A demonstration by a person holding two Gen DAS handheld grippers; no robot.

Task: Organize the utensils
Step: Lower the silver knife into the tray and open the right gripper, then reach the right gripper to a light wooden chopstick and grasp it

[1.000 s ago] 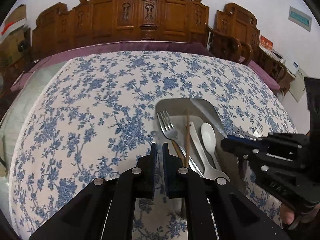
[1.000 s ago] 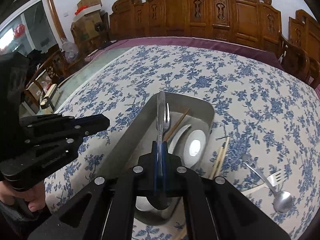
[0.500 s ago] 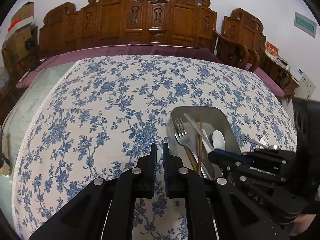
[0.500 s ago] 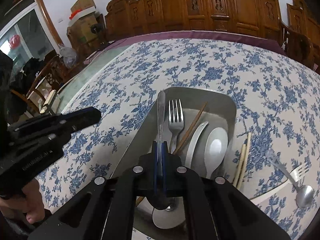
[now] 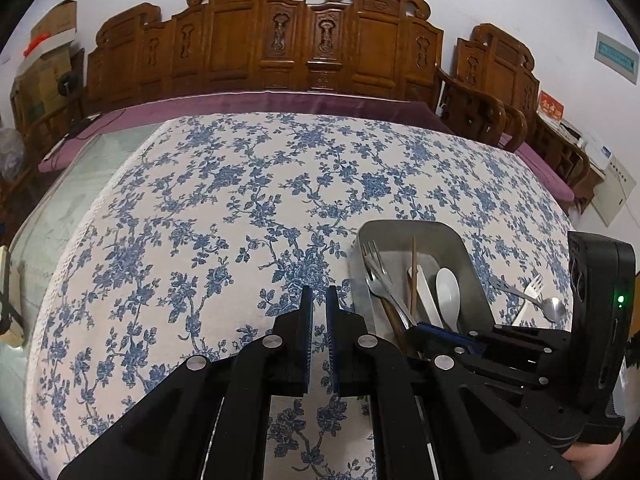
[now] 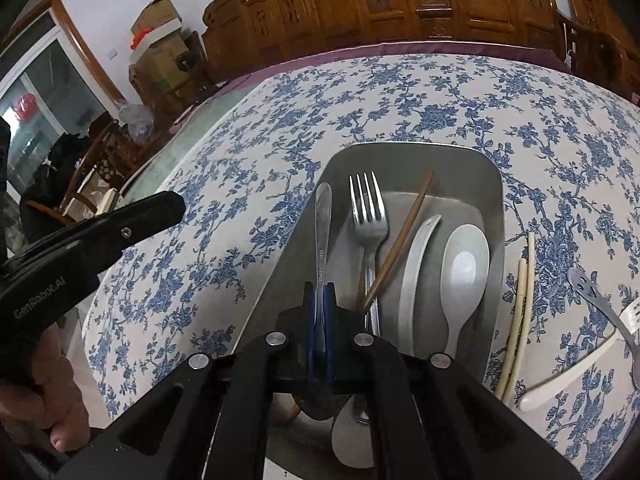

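So in my right wrist view, the right gripper (image 6: pixel 319 304) has its jaws pinched on a steel spoon (image 6: pixel 322 232), clamped partway along the handle. The handle end points up toward 12 o'clock over the left side of the metal tray (image 6: pixel 416 160) and the bowl hangs underneath the jaws at 6. The tool is angled steeply down into the tray.

The tray is a dull grey steel pan with rounded corners and sloped walls. Inside it, left to right: a shiny four-tine fork (image 6: pixel 368 216), a brown wooden chopstick (image 6: pixel 404 236) lying diagonally across it, then two white glossy soup spoons (image 6: pixel 460 272) side by side. Not much free floor left in there, mostly the strip along the left wall under my spoon.

Outside at 3 o'clock, just beside the tray's right wall, a pair of pale chopsticks (image 6: pixel 520 300) lies on the cloth. Farther right there's another metal utensil (image 6: pixel 592 292) over a white plastic one, running off the frame's edge.

From the left wrist view, the left gripper (image 5: pixel 316 332) has its jaws pressed nearly together on nothing. It sits above the blue-flowered tablecloth (image 5: pixel 224 208) at the tray's left, with loads of open bench from 9 to 12. I can see a hand (image 6: pixel 48 380) wrapped round its handle.

Far edge: a purple border, then carved wooden chairs (image 5: pixel 304 36) along the wall.
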